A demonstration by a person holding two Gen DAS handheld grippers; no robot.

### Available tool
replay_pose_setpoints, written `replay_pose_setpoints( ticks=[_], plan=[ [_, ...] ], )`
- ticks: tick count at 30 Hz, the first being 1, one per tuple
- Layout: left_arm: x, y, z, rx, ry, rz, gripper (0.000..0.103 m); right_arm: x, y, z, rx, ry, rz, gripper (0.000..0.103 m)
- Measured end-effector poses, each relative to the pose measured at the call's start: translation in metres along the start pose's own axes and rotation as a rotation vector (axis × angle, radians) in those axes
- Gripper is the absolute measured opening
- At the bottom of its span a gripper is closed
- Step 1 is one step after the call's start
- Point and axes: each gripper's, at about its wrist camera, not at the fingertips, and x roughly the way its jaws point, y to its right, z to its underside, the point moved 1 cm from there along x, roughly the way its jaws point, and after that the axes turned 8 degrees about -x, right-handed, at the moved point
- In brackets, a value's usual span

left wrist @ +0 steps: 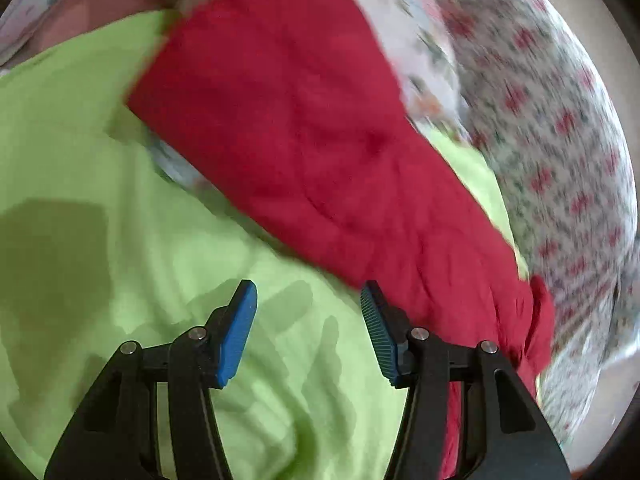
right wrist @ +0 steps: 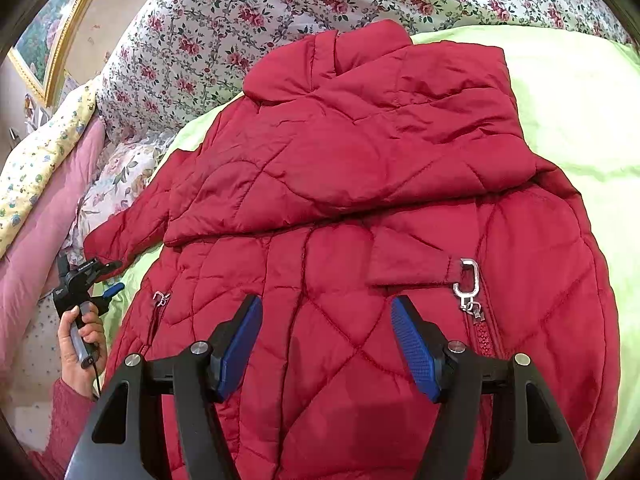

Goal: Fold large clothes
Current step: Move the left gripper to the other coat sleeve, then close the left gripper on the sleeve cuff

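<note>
A red quilted jacket (right wrist: 360,208) lies spread on a lime green sheet (right wrist: 580,120), one sleeve folded across its chest. My right gripper (right wrist: 326,320) is open and empty, hovering over the jacket's lower front near a silver zipper pull (right wrist: 468,284). My left gripper (left wrist: 308,312) is open and empty over the green sheet (left wrist: 100,200), beside the jacket's other sleeve (left wrist: 300,120), which runs diagonally past its right finger. In the right wrist view the left gripper (right wrist: 110,280) sits at the sleeve's cuff, held by a hand.
A floral bedspread (right wrist: 280,8) covers the bed behind the green sheet. Pink and yellow bedding (right wrist: 48,168) lies at the left. A framed picture (right wrist: 48,32) hangs at the far left. The left wrist view is motion-blurred.
</note>
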Motion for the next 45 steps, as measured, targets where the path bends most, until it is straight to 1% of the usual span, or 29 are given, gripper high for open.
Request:
replay_pose_setpoints(
  ticks=[2, 4, 8, 9, 10, 11, 13, 14, 18, 21, 24, 27, 32, 37, 45],
  plan=[
    [0.002, -0.008, -0.015, -0.027, 0.033, -0.007, 0.053, 0.001, 0.0, 0.001, 0.0, -0.003, 0.001, 0.069],
    [0.008, -0.01, -0.024, -0.042, 0.04, -0.004, 0.053, 0.002, -0.001, 0.002, 0.001, -0.008, 0.001, 0.069],
    [0.016, -0.009, -0.039, -0.061, 0.056, 0.031, 0.053, 0.006, -0.003, 0.004, -0.006, -0.019, 0.002, 0.069],
    [0.016, -0.008, -0.042, -0.067, 0.063, 0.048, 0.053, 0.006, -0.002, 0.005, -0.007, -0.022, 0.002, 0.069],
    [0.016, -0.004, -0.045, -0.065, 0.068, 0.072, 0.05, 0.006, -0.002, 0.005, -0.008, -0.025, 0.004, 0.069],
    [0.014, 0.0, -0.046, -0.05, 0.078, 0.083, 0.035, 0.006, -0.002, 0.005, -0.009, -0.025, 0.005, 0.069],
    [0.005, 0.008, -0.045, 0.005, 0.099, 0.1, 0.015, 0.005, -0.001, 0.005, -0.007, -0.024, 0.006, 0.069],
    [0.003, 0.014, -0.045, 0.025, 0.104, 0.114, 0.011, 0.005, 0.0, 0.005, -0.005, -0.022, 0.006, 0.069],
    [-0.013, 0.03, -0.036, 0.082, 0.115, 0.167, 0.008, 0.004, 0.001, 0.005, 0.001, -0.014, 0.007, 0.069],
    [-0.031, 0.049, -0.02, 0.142, 0.12, 0.215, 0.008, 0.004, -0.002, 0.004, -0.002, -0.009, 0.002, 0.069],
    [-0.043, 0.069, -0.004, 0.2, 0.105, 0.263, 0.008, 0.005, -0.005, 0.003, -0.01, -0.01, -0.006, 0.069],
    [-0.049, 0.101, 0.022, 0.278, 0.059, 0.336, 0.008, 0.005, -0.006, 0.003, -0.009, -0.011, -0.009, 0.069],
    [-0.051, 0.147, 0.066, 0.385, -0.018, 0.411, 0.008, 0.0, -0.001, 0.001, 0.004, 0.001, -0.009, 0.069],
    [-0.048, 0.186, 0.112, 0.507, -0.077, 0.431, 0.008, -0.008, 0.005, -0.003, 0.013, 0.021, -0.002, 0.069],
    [-0.037, 0.224, 0.168, 0.608, -0.16, 0.447, 0.008, -0.014, 0.016, -0.005, 0.038, 0.042, -0.006, 0.069]
  ],
)
